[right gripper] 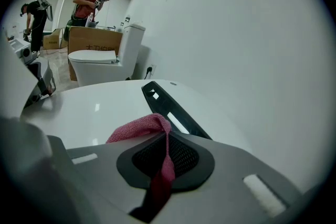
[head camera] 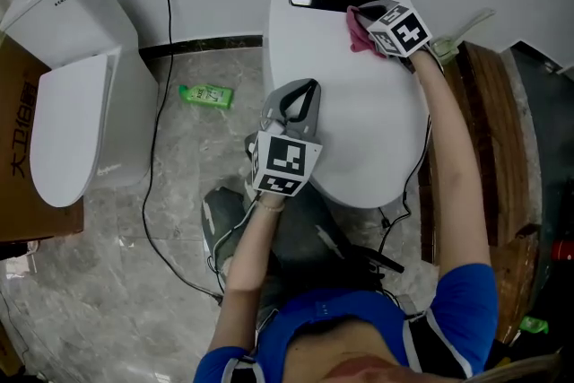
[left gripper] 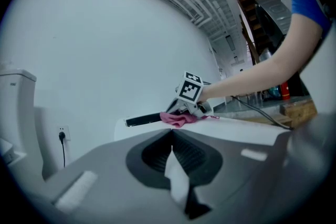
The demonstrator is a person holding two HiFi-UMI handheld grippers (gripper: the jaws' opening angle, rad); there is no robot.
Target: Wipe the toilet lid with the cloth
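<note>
right gripper view: cloth [right gripper: 135,130] clamped in right gripper [right gripper: 167,137]

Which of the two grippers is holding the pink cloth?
The right gripper, at the far end of the toilet lid: its jaws pinch the cloth. The left gripper is shut and empty.

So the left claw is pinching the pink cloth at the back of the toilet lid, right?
No, it is the right claw that pinches the pink cloth at the back of the toilet lid. The right gripper view shows the cloth clamped between its jaws.
</note>
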